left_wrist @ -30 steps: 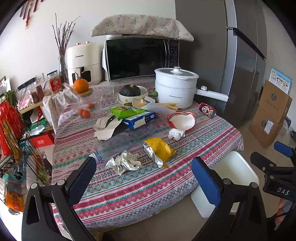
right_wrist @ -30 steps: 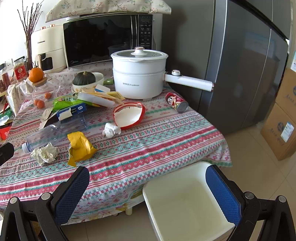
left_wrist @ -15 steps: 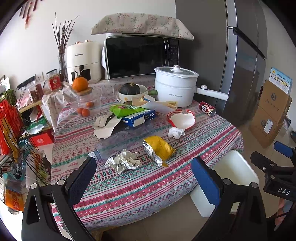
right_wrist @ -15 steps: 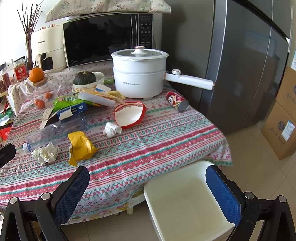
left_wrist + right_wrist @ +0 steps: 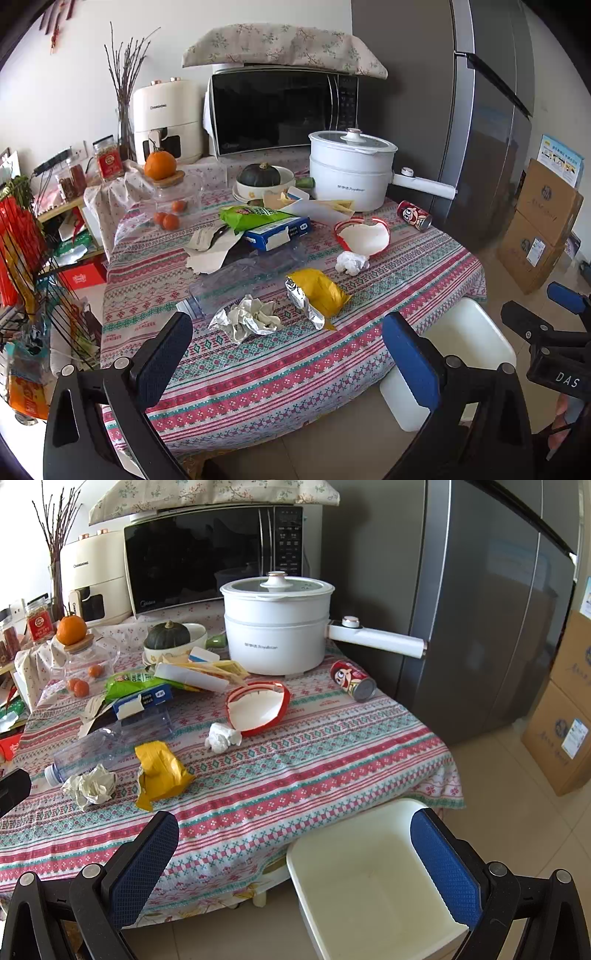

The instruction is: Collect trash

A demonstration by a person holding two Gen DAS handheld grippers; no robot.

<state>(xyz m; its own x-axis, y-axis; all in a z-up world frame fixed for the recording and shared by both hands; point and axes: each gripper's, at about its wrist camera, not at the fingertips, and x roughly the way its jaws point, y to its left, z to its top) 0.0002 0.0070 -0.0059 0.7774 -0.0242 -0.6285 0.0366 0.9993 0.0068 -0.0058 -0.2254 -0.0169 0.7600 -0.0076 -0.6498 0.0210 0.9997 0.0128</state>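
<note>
Trash lies on the patterned tablecloth [image 5: 258, 373]: a crumpled foil-paper ball [image 5: 247, 318] [image 5: 90, 785], a yellow foil wrapper [image 5: 317, 293] [image 5: 160, 770], a white tissue wad [image 5: 351, 263] [image 5: 221, 737], a torn red-rimmed paper bowl [image 5: 364, 236] [image 5: 258, 709], a flattened clear bottle [image 5: 243, 277] [image 5: 110, 738], a red can [image 5: 414, 215] [image 5: 352, 681]. A white bin [image 5: 369, 878] [image 5: 461, 343] stands on the floor by the table. My left gripper [image 5: 288, 358] is open and empty, short of the foil ball. My right gripper [image 5: 295, 856] is open and empty above the bin's near edge.
A blue box [image 5: 279, 232], green snack bag [image 5: 247, 216] and torn paper [image 5: 210, 251] lie mid-table. A white electric pot [image 5: 351, 170], microwave [image 5: 280, 110], squash bowl [image 5: 264, 179] and oranges stand behind. A grey fridge [image 5: 480, 609] and cardboard boxes [image 5: 539, 221] are at the right. A wire rack [image 5: 33, 277] is at the left.
Both grippers have stayed open. The left view has shifted slightly towards the table; the right view is nearly unchanged.
</note>
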